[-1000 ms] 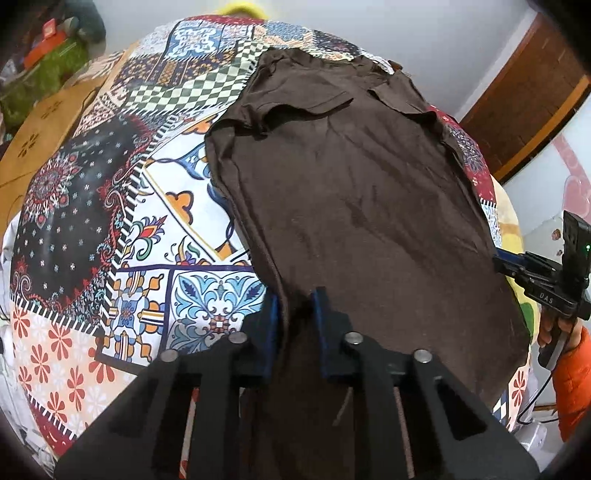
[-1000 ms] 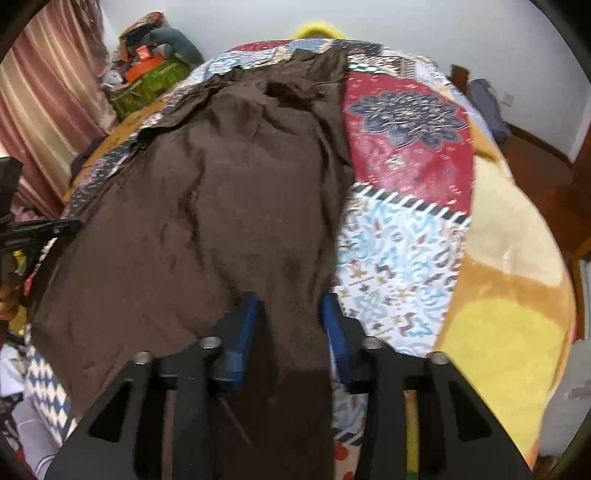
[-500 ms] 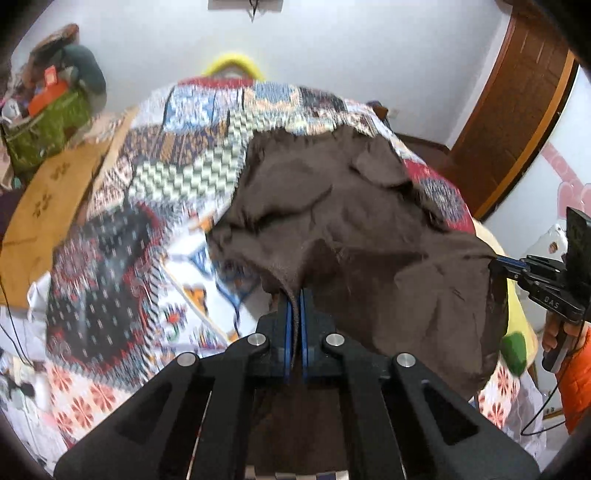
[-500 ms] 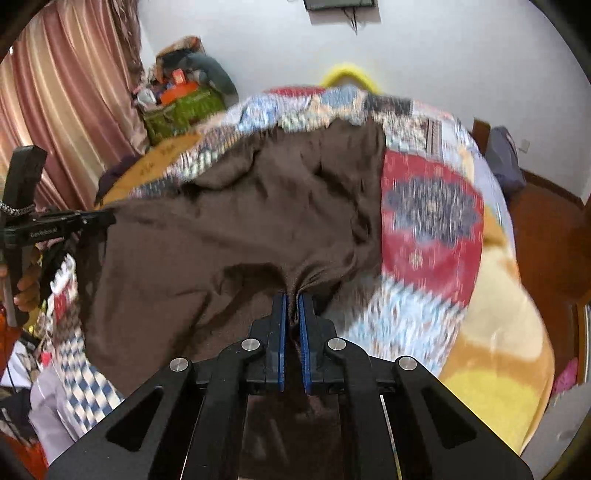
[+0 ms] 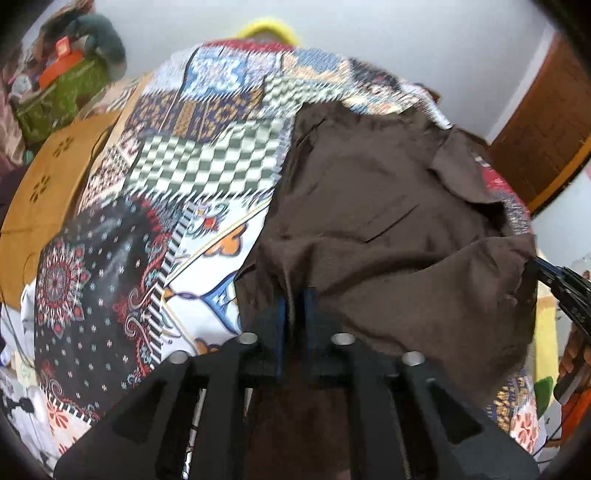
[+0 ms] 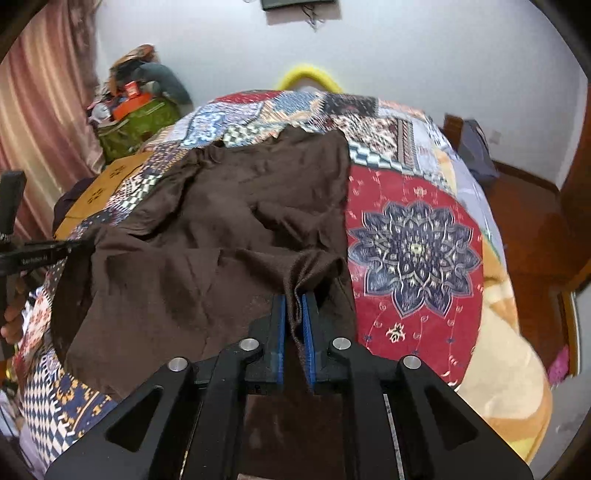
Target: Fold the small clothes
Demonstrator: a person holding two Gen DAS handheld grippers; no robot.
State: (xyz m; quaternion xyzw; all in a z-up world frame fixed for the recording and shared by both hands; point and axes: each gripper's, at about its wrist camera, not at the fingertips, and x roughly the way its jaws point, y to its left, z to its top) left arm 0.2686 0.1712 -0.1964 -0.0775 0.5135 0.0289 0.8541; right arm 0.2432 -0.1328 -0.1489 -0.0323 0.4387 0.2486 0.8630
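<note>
Patchwork bedspread (image 6: 413, 236) beneath us, our left gripper (image 5: 293, 314) and right gripper (image 6: 293, 325) pinching the brown shirt's (image 6: 207, 229) hem, jaws easing slightly apart, hem now lifted and carried over the collar end, formerly flat.

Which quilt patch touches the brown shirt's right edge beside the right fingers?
The red patch with the dark blue medallion; the shirt borders it, whereas the checkered patches lie at the far end.

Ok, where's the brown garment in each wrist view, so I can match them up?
Left wrist: brown garment fills centre-right, pinched in the left gripper.
Right wrist: centre-left, pinched in the right gripper.
Shared landmark: yellow arch behind the bed.
</note>
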